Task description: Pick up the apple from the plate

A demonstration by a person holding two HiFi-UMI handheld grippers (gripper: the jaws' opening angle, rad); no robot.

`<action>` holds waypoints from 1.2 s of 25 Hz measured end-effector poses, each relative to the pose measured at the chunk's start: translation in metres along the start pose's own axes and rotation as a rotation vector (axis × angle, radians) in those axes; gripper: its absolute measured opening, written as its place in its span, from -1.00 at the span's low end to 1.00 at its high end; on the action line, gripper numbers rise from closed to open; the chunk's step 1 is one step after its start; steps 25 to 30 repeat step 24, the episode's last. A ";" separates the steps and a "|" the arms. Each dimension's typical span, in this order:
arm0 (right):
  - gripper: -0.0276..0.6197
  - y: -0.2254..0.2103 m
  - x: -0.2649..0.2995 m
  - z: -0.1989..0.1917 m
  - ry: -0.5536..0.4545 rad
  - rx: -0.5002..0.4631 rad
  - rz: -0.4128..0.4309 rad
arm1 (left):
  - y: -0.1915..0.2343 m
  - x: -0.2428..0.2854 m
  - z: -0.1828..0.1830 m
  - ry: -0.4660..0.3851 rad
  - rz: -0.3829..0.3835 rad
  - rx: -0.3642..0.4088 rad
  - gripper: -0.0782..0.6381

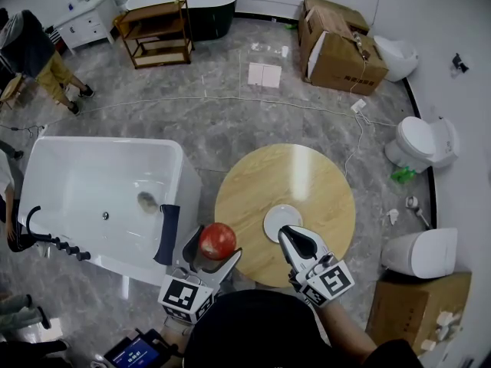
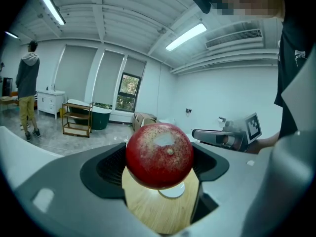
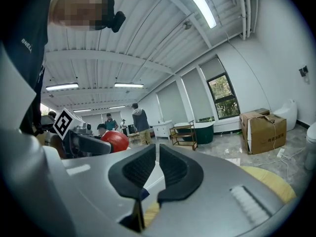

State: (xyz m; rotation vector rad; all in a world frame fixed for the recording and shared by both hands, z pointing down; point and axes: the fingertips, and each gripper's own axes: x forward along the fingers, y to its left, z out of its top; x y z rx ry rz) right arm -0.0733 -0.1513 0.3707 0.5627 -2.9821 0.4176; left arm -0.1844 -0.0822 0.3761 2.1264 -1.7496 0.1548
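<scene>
Left gripper (image 1: 215, 256) clamping red apple (image 1: 218, 240), plate (image 1: 282, 222) bare

I see the round red apple (image 1: 217, 240), finely pale-speckled, gripped between the jaws of my left tongs (image 1: 213, 247), off the plate (image 1: 282, 222). That small white round plate lies flat on the bench (image 1: 322, 182), just ahead of my right tongs (image 1: 296, 236).
</scene>
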 end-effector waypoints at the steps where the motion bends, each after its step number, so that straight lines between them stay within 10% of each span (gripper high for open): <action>1: -0.83 0.000 0.000 -0.001 0.000 -0.004 -0.003 | 0.001 0.000 -0.001 -0.001 -0.001 -0.002 0.34; 30: -0.84 -0.011 -0.017 0.002 -0.007 0.019 -0.072 | -0.011 0.008 0.001 0.016 -0.054 0.011 0.34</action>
